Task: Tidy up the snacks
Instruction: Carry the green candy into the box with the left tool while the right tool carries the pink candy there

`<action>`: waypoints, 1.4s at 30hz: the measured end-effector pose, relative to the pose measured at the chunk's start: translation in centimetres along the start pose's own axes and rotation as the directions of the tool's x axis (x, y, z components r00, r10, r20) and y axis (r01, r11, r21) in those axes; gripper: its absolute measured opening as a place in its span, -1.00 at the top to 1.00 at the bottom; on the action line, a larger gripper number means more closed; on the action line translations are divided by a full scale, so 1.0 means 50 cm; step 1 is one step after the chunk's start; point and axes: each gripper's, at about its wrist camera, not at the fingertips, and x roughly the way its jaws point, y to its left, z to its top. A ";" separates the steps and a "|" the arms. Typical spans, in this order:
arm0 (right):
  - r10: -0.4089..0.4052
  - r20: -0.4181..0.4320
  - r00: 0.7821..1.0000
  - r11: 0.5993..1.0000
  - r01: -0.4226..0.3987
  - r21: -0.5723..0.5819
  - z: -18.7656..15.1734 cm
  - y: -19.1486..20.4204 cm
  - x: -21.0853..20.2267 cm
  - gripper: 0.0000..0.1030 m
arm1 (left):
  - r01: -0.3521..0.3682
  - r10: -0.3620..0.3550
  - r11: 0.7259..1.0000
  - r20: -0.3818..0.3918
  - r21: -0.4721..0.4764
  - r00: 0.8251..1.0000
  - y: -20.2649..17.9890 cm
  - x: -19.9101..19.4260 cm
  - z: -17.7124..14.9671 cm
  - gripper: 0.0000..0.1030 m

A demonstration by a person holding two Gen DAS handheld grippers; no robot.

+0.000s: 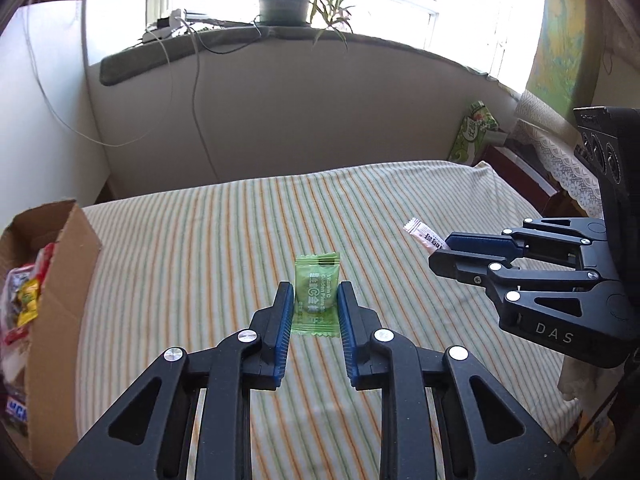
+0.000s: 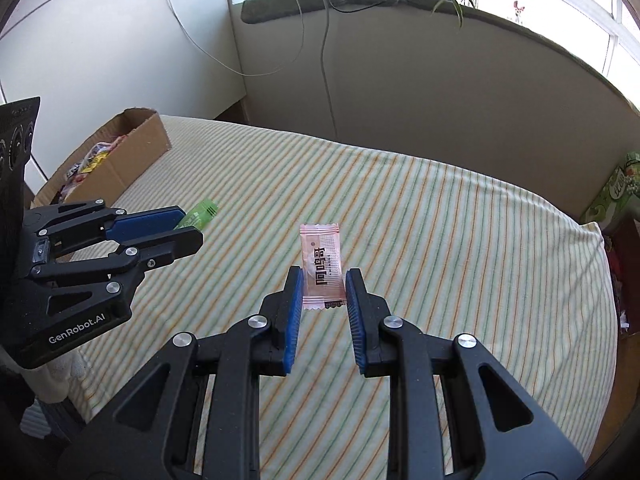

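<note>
A green candy packet [image 1: 316, 296] sits between the blue pads of my left gripper [image 1: 315, 300], which is shut on it just above the striped cloth. A pink snack packet [image 2: 322, 266] sits between the pads of my right gripper [image 2: 323, 286], which is shut on it. The right gripper shows in the left wrist view [image 1: 444, 254] with the pink packet [image 1: 424, 236] sticking out. The left gripper shows in the right wrist view [image 2: 188, 228] with the green packet [image 2: 202, 212]. A cardboard box [image 1: 60, 280] holding several snacks stands at the left; it also shows in the right wrist view [image 2: 136, 152].
The table has a striped cloth [image 1: 240, 240] and stands against a grey wall. A green tissue box [image 1: 474, 130] stands at the back right. A potted plant [image 1: 286, 2] and cables sit on the windowsill. A white cabinet [image 1: 36, 120] stands at the left.
</note>
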 end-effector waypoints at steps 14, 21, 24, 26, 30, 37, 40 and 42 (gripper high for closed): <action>0.092 0.104 0.990 0.986 -0.076 -0.145 0.017 0.213 -0.104 0.56 | -0.084 0.092 0.995 0.149 -0.057 0.985 0.076 -0.191 -0.073 0.60; 0.151 0.117 0.982 0.971 -0.125 -0.203 0.044 0.306 -0.106 0.56 | -0.148 0.162 0.985 0.184 -0.089 0.969 0.138 -0.246 -0.084 0.60; 0.159 0.120 0.980 0.967 -0.130 -0.218 0.059 0.334 -0.096 0.56 | -0.171 0.193 0.977 0.190 -0.127 0.963 0.180 -0.263 -0.088 0.60; 0.172 0.116 0.978 0.965 -0.144 -0.217 0.072 0.349 -0.084 0.56 | -0.183 0.211 0.971 0.191 -0.157 0.959 0.212 -0.275 -0.093 0.60; 0.183 0.096 0.978 0.959 -0.156 -0.235 0.097 0.380 -0.052 0.56 | -0.219 0.258 0.954 0.188 -0.204 0.948 0.274 -0.290 -0.101 0.60; 0.213 0.072 0.975 0.953 -0.191 -0.235 0.154 0.424 0.007 0.56 | -0.269 0.313 0.932 0.163 -0.244 0.936 0.349 -0.285 -0.101 0.60; 0.213 0.062 0.975 0.951 -0.192 -0.243 0.174 0.447 0.035 0.56 | -0.274 0.319 0.927 0.156 -0.255 0.935 0.366 -0.278 -0.098 0.60; 0.219 0.053 0.974 0.947 -0.200 -0.251 0.185 0.463 0.051 0.56 | -0.276 0.320 0.927 0.155 -0.255 0.935 0.374 -0.274 -0.096 0.60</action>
